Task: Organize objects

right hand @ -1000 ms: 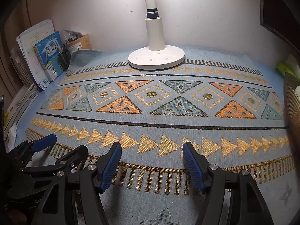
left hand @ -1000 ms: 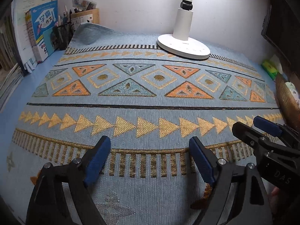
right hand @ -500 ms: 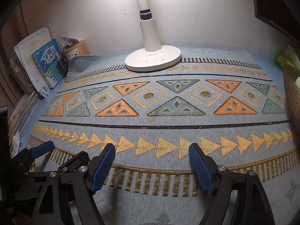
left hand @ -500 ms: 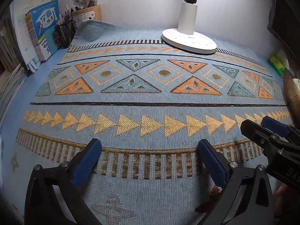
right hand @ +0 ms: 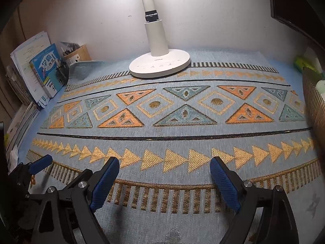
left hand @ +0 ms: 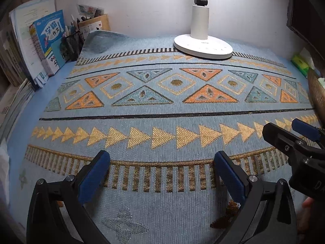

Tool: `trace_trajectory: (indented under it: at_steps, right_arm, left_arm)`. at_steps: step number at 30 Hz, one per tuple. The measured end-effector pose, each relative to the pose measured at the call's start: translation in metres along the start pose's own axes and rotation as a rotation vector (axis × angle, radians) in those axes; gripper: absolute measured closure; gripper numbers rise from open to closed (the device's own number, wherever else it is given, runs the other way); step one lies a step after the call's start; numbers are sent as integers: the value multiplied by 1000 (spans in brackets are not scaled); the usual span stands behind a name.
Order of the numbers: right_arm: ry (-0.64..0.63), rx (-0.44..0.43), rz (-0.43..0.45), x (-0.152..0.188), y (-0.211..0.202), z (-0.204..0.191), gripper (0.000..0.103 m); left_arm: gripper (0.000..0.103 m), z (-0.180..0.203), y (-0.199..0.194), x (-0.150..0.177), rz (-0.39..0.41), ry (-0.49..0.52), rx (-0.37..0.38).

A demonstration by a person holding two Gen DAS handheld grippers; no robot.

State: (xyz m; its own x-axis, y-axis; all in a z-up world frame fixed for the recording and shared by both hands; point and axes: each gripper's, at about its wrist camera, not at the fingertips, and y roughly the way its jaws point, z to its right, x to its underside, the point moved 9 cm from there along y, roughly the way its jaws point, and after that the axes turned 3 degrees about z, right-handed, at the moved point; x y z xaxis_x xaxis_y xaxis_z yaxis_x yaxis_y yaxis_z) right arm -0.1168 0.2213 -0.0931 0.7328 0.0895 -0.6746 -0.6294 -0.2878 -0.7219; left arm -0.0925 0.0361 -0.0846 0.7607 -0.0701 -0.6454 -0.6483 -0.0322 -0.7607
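Landmark: the white desk lamp with a round base (left hand: 203, 47), standing at the far edge of a pale blue woven mat with orange, teal and gold triangles (left hand: 162, 109).

Left gripper (left hand: 162, 166) — black frame, blue pads — hangs over the mat's near gold-striped border, on the side away from the lamp. Its jaws have just been opening and stand wide apart, with only mat between them.

Right gripper (right hand: 164, 171) hovers just beside it over the same border, jaws likewise just opened wide, holding nothing.

Left of the lamp, against the wall: a stack of upright books and papers with a blue-covered workbook in front (left hand: 49, 38) and a black mesh pen holder (left hand: 72, 45). Right of the lamp: a green packet (left hand: 300, 64) and a ribbed brown basket (right hand: 313, 99), contents unclear.
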Motion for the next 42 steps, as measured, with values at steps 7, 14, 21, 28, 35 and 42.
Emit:
trace_trajectory:
  at_steps: [7, 14, 21, 28, 35, 42]
  right_arm:
    - [28, -1, -30, 2, 5, 5, 13]
    - [38, -7, -44, 3, 8, 6, 0]
    - [41, -14, -48, 3, 10, 7, 0]
    - [-77, 110, -113, 12, 15, 16, 0]
    - [-79, 136, -130, 16, 13, 18, 0]
    - [-111, 116, -116, 14, 14, 17, 0]
  left_arm:
    - [0, 0, 0, 0, -5, -9, 11]
    - [0, -4, 8, -3, -25, -54, 52]
    - [0, -4, 10, -6, -25, -63, 40]
    - [0, -4, 11, -6, -25, -63, 44]
    - [0, -3, 11, -7, -26, -71, 42]
    - [0, -4, 13, -7, -26, -76, 35]
